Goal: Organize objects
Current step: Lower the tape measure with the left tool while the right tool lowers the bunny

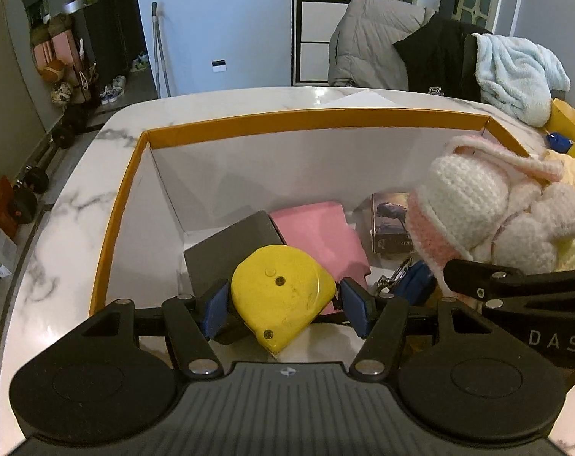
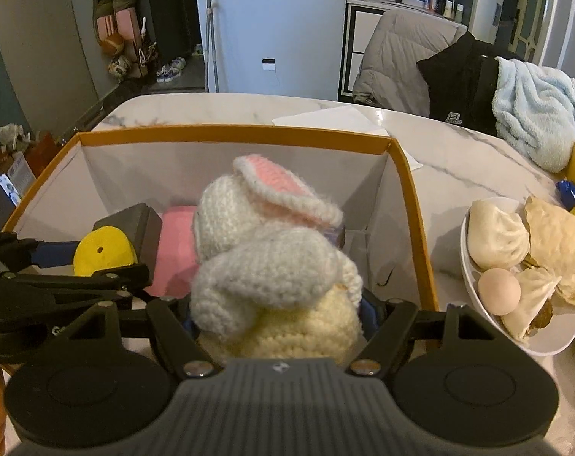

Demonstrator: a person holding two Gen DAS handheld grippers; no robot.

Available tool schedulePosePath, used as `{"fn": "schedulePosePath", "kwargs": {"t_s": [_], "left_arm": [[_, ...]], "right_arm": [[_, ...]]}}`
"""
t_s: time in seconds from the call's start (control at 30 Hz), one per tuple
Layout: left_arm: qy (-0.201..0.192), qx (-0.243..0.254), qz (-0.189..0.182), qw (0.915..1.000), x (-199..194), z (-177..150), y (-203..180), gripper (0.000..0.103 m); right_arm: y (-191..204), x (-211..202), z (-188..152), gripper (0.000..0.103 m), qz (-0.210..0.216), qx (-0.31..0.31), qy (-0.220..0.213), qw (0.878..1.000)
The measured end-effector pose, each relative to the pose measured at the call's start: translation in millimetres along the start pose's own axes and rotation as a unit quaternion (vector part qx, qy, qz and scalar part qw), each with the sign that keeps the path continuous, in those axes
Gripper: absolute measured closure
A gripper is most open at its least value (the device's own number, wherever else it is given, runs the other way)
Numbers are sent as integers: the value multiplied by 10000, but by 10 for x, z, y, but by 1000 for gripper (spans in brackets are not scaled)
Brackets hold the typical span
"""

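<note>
Left gripper [image 1: 283, 304] clamping one scuffed yellow tape measure [image 1: 281, 296]; right gripper [image 2: 276, 315] clamping one white-pink crocheted bunny [image 2: 264, 262] over box [image 2: 226, 133].

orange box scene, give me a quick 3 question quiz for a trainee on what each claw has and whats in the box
1. True or false: the left claw is shut on the yellow tape measure.
2. What does the right claw hold? A) a steamed bun B) the crocheted bunny C) the pink pad
3. Fill in: inside the orange box, the pink pad lies beside a dark ____ block.

Key
1. True; the blue pads press both its sides.
2. B; it is held over the box, while the buns sit in the white bowl outside it.
3. grey
</note>
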State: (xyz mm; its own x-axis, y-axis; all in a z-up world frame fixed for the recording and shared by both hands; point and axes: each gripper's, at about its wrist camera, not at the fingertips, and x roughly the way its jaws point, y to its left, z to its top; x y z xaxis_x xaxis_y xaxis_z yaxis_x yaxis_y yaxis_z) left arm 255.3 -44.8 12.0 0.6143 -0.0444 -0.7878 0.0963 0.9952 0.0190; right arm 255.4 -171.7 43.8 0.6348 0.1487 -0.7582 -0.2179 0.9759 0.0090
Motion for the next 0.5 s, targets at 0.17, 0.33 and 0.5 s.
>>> {"fn": "schedulePosePath", "kwargs": {"t_s": [0.17,0.33,0.5], "left_arm": [[57,-22,35,10000,13,28,-23,30],[93,13,114,9999,23,30,-36,30],[223,58,207,9995,58,39,-37,30]], "right_arm": [[8,17,-1,28,-45,-107,33,9999],[79,65,2,27,-219,-343,191,9990],[100,137,49,26,-316,-483,389,9976]]}}
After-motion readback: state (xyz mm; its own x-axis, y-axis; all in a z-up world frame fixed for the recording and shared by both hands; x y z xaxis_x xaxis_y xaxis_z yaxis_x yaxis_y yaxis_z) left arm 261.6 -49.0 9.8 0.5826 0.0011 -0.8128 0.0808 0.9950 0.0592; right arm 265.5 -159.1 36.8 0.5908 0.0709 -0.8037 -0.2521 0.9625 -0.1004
